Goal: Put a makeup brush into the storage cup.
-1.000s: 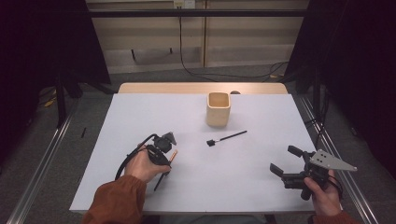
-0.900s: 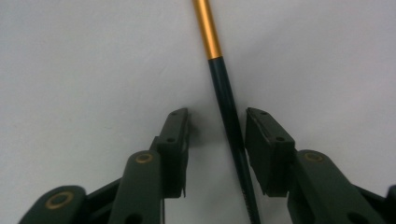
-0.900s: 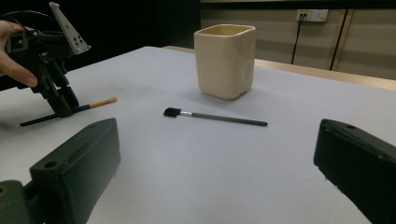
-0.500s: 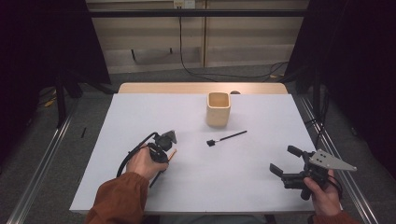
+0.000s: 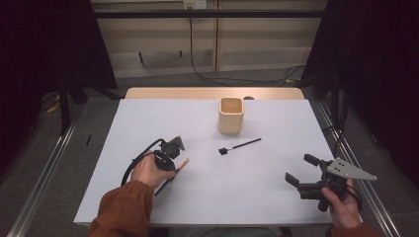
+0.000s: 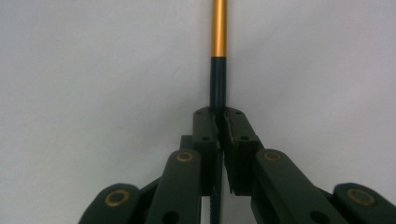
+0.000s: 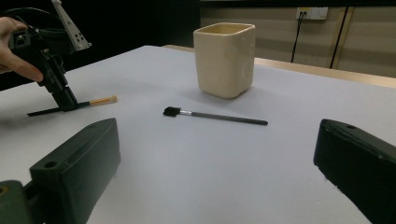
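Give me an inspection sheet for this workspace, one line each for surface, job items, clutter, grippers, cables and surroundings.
Surface: white table, wooden strip at the far edge.
Job's things: gold-tipped brush lying on the table, clamped by its dark handle; black brush lying free mid-table; beige cup upright beyond it.
Clutter: nothing seen.
Grippers: left gripper shut on the gold-tipped brush; right gripper open, holding nothing, near the table's right front corner.
Cables: black cable loops from the left gripper; more cables on the floor behind.
Surroundings: dark curtains either side, pale wall behind.
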Motion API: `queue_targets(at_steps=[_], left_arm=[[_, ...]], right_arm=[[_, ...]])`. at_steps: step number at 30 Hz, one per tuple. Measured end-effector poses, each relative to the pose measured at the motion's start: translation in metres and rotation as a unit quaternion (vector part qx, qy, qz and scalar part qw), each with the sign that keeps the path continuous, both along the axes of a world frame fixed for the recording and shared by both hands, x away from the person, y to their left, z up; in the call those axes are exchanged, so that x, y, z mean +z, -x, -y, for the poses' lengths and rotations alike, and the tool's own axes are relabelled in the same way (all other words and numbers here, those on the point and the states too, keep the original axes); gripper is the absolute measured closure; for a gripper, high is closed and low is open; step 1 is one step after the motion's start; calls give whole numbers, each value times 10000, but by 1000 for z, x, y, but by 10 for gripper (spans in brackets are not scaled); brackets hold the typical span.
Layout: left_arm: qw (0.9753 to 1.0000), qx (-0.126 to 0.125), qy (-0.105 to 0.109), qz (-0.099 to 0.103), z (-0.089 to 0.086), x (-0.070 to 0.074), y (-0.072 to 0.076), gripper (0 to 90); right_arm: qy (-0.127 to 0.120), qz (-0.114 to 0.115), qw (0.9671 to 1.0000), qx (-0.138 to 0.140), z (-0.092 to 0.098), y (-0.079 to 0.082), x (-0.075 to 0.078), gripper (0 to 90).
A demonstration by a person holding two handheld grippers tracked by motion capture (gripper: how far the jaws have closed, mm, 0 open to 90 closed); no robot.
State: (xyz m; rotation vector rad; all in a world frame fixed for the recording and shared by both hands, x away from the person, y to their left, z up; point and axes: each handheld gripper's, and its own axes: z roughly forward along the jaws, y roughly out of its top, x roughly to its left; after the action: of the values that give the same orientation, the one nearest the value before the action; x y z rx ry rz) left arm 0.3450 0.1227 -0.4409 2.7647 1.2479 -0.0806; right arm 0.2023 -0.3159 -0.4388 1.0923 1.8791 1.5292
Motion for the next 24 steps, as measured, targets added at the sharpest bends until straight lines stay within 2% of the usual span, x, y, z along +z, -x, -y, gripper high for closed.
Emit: queue_targets(at_steps=[3, 6, 8, 9, 13, 17, 18, 19, 24], left_arm=[[9995, 191, 233, -16, -6, 0, -1, 844], [9993, 220, 309, -12, -6, 1, 0, 844], [9992, 164, 371, -17, -6, 3, 0, 844], [9988, 125, 476, -34, -6, 4, 2, 844], [9984, 65, 559, -54, -7, 4, 2, 844], [9974, 75, 715, 58, -8, 6, 4, 844], [9969, 56, 788, 60, -9, 7, 4, 844], [9959, 14, 891, 147, -9, 9, 7, 844], [9942, -45, 1053, 211, -10, 12, 9, 843]], right_arm=[[4, 7, 10000, 6, 0, 0, 0, 0], [8, 6, 10000, -5, 0, 0, 0, 0], [5, 2, 10000, -1, 0, 0, 0, 0], [6, 2, 10000, -7, 0, 0, 0, 0], [-1, 0, 10000, -4, 0, 0, 0, 0], [0, -1, 10000, 4, 0, 0, 0, 0], [-4, -1, 10000, 5, 0, 0, 0, 0], [-2, -3, 10000, 10, 0, 0, 0, 0], [-9, -6, 10000, 10, -1, 0, 0, 0]])
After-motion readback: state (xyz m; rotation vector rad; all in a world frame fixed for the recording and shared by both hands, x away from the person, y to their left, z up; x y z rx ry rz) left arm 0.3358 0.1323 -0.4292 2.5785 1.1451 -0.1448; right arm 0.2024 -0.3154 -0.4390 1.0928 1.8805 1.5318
